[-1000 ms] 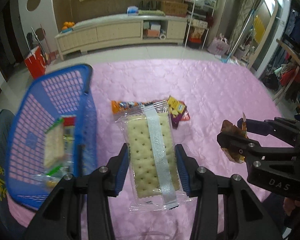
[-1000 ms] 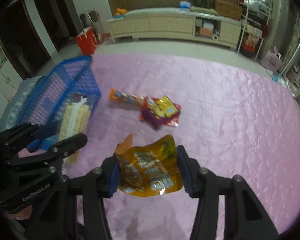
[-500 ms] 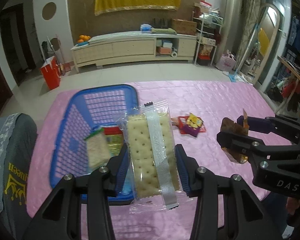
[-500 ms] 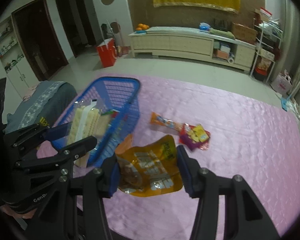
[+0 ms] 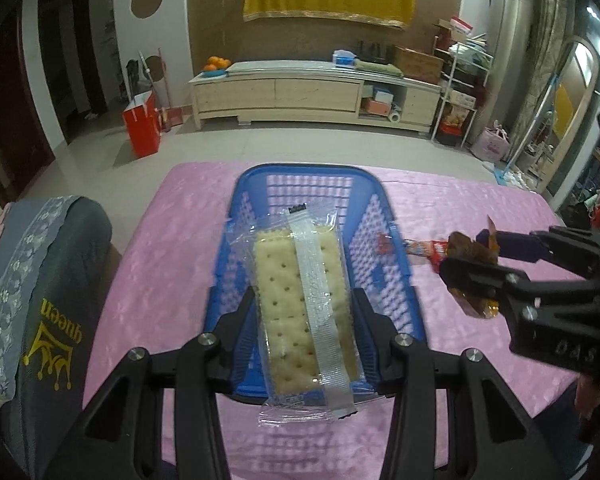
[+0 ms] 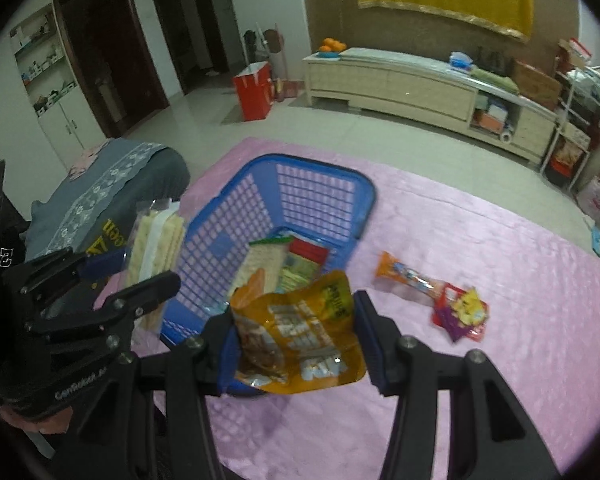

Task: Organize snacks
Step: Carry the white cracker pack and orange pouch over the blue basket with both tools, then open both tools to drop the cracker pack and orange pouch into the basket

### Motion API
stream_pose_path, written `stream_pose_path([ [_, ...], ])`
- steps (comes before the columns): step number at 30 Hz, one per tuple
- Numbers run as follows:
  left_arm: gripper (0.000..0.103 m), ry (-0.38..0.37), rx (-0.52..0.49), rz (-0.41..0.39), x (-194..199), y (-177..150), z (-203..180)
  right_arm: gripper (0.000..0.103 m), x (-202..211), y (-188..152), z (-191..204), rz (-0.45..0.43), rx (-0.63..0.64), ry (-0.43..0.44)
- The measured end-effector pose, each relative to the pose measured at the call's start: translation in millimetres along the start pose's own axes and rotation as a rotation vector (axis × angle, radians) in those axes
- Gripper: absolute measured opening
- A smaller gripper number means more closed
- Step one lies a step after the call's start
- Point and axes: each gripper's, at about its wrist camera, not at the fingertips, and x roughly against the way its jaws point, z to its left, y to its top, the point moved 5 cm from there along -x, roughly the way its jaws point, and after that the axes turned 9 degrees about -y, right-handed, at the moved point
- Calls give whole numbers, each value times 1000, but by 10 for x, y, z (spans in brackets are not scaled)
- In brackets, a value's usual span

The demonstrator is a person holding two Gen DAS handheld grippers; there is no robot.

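My left gripper (image 5: 304,320) is shut on a clear pack of pale crackers (image 5: 300,296) and holds it above the blue basket (image 5: 384,216). The crackers (image 6: 152,240) and left gripper (image 6: 136,280) also show in the right wrist view, at the basket's left side. My right gripper (image 6: 296,336) is shut on an orange snack pouch (image 6: 296,340), held over the basket's (image 6: 324,168) near corner. In the left wrist view the right gripper (image 5: 472,260) is to the right of the basket. Several snack packs (image 6: 284,260) lie inside the basket.
An orange candy tube (image 6: 408,276) and a red-yellow-purple packet (image 6: 464,312) lie on the pink tablecloth (image 6: 500,248) right of the basket. A grey cushion (image 5: 28,280) lies at the table's left edge. A long cabinet (image 5: 300,96) stands at the far wall.
Both grippers have moved left toward the basket with their packs. The crackers now hang over the basket instead of beside it, and the orange pouch has reached the basket's corner.
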Motion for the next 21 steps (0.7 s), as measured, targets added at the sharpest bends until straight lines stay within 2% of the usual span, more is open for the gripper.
stream_pose_path([
  [4,42,5,46,12,-68,-10,236,56,-192,55,150,23,35,-2],
  [13,42,-22,64,44,-296,-63,387,56,-615,193,247,79,71,-48],
  [19,42,-36,90,57,-423,-65,528,58,-845,300,270,70,123,-163],
  [21,42,-38,86,55,-436,-65,530,69,-902,312,270,78,137,-187],
])
